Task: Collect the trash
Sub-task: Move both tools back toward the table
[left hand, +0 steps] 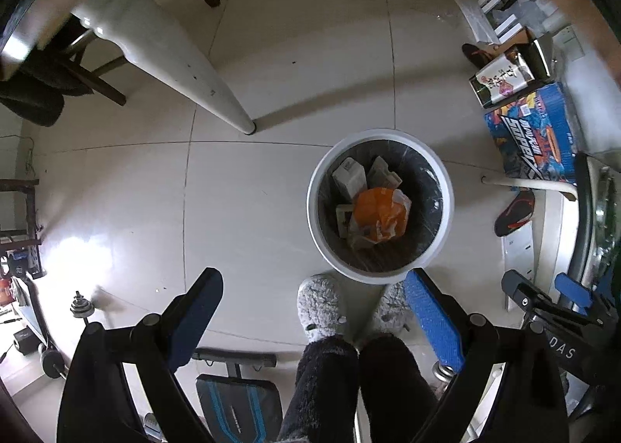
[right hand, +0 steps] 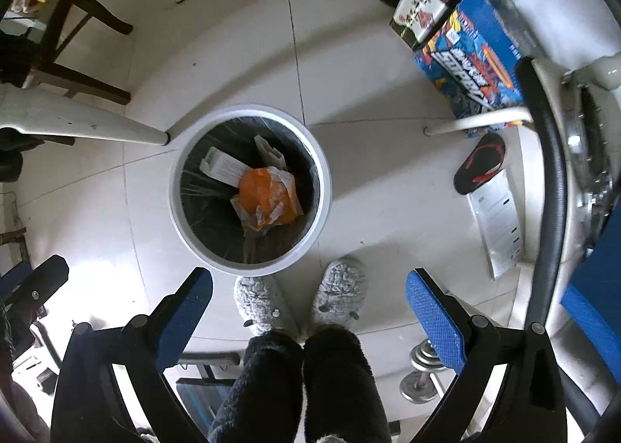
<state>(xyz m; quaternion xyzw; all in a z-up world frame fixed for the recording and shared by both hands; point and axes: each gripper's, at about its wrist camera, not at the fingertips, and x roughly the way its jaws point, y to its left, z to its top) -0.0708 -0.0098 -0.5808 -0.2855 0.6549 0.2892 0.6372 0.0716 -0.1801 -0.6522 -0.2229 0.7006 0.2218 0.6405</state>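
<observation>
With the orange bag [right hand: 268, 198] and cartons lying inside the white bin [right hand: 174, 187] on the floor, both the left tool [left hand: 312, 311] and right tool [right hand: 308, 307] hang wide open and empty, so the next piece should be carried squarely over the rim before letting go.

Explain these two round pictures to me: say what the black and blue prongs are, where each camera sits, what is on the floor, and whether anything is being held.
No robot here: a person carries a two-finger gripper in each hand, each with a fisheye camera looking down along its fingers. One picture is from the left gripper, the other from the right gripper. The blue-padded prongs are the fingers. Both grippers are open and hold nothing. Below stands a white trash bin with a dark liner, holding an orange bag and cardboard pieces. The grey slippers are the person's. A blue box lies near the wall.
</observation>
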